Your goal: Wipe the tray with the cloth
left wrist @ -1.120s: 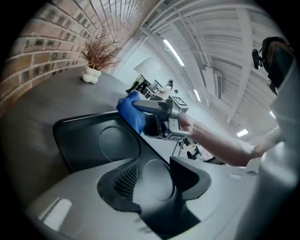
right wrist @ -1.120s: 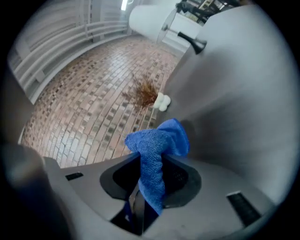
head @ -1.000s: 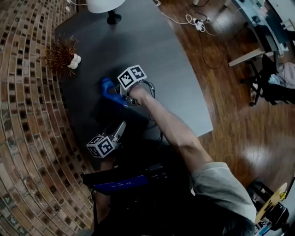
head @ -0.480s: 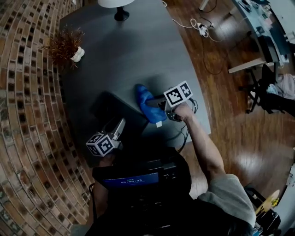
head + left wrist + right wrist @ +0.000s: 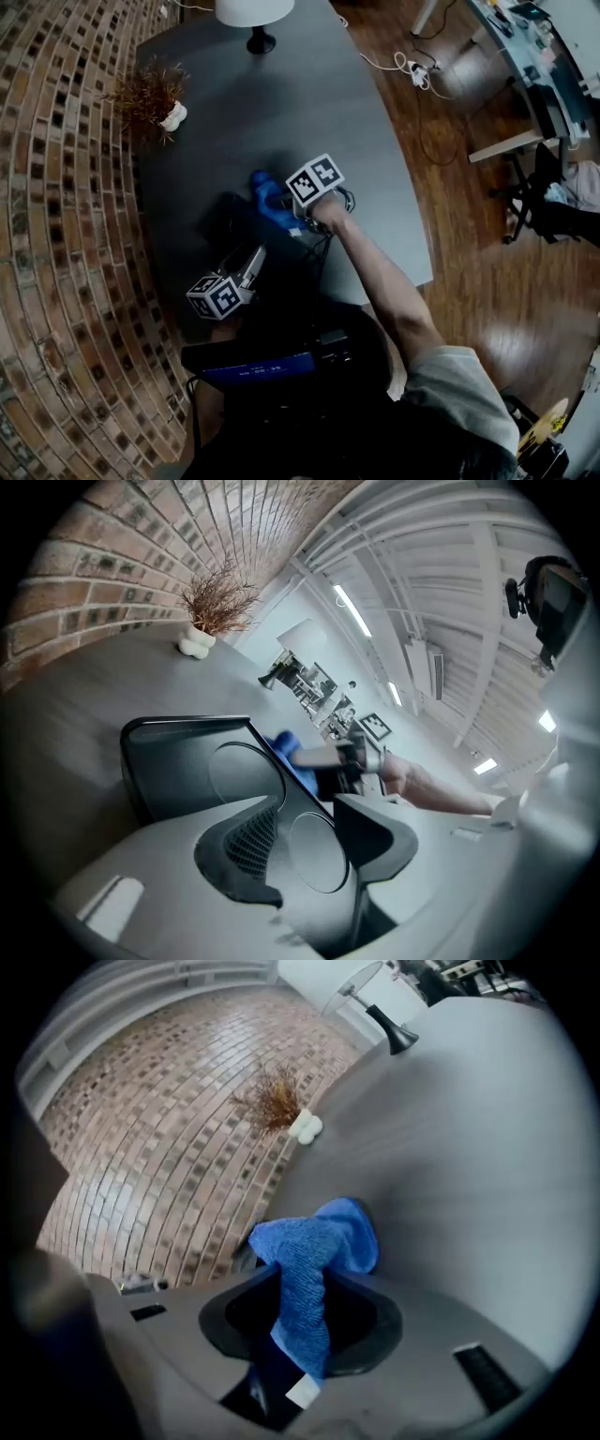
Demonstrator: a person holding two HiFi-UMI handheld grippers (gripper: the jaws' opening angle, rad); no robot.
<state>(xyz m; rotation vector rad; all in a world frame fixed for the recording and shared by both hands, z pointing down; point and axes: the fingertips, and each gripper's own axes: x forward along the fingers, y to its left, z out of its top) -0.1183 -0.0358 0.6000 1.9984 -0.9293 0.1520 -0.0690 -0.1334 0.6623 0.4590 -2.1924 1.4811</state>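
A black tray (image 5: 217, 230) lies on the dark table, near the brick wall side. My left gripper (image 5: 251, 258) is at the tray's near edge. In the left gripper view its jaws have just been closing, and my left gripper (image 5: 314, 834) is shut with the rim of the tray (image 5: 178, 761) between them. My right gripper (image 5: 283, 214) is shut on a blue cloth (image 5: 265, 199), which rests at the tray's far right part. In the right gripper view the cloth (image 5: 314, 1251) hangs bunched out of my right gripper (image 5: 300, 1321).
A dried plant in a white vase (image 5: 150, 98) stands at the table's far left, and a white lamp (image 5: 255, 14) at the far end. The table (image 5: 319, 103) ends at the right over a wooden floor with cables (image 5: 412, 70).
The right gripper swept the cloth to the right, off the tray's side, and has come back left onto the tray. The left gripper stayed at the tray's near edge.
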